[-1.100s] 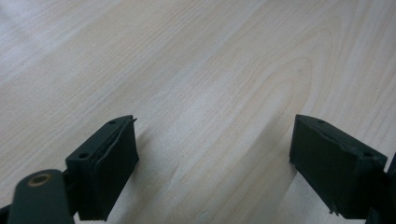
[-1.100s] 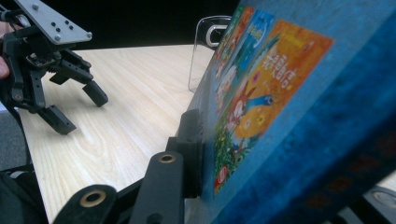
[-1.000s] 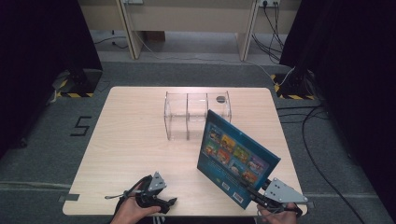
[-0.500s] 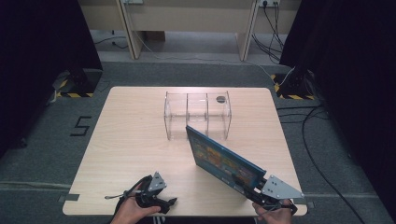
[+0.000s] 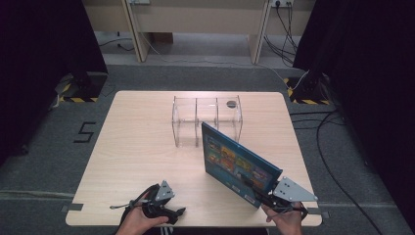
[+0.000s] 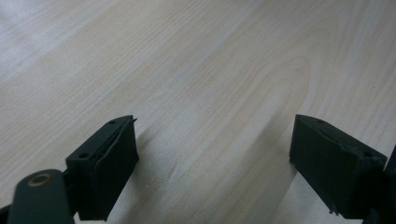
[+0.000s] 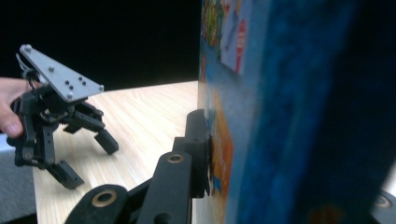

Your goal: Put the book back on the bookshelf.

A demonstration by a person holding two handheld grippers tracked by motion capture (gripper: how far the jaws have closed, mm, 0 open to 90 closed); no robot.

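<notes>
A flat blue box (image 5: 239,164) with colourful pictures on its cover is held up on edge over the table's right front part. It slants from near the clear organizer down to my right gripper (image 5: 258,190). In the right gripper view the box (image 7: 280,93) rises close in front, and the right gripper (image 7: 243,154) is shut on its lower corner, one black pad (image 7: 201,140) pressed on the cover. Its jaws have just eased a touch with the box still clamped. My left gripper (image 5: 177,213) rests open at the front left; its jaws (image 6: 215,154) have bare wood between them.
A clear plastic organizer (image 5: 207,120) with three compartments stands at the middle back of the wooden table (image 5: 137,147); a small dark round thing (image 5: 231,104) sits at its right end. The left gripper (image 7: 88,161) and a hand show beyond the box.
The blue box has turned and leaned down: a second ago its cover faced the camera and stood tall, now it lies lower and slants leftward. The left gripper has stayed put.
</notes>
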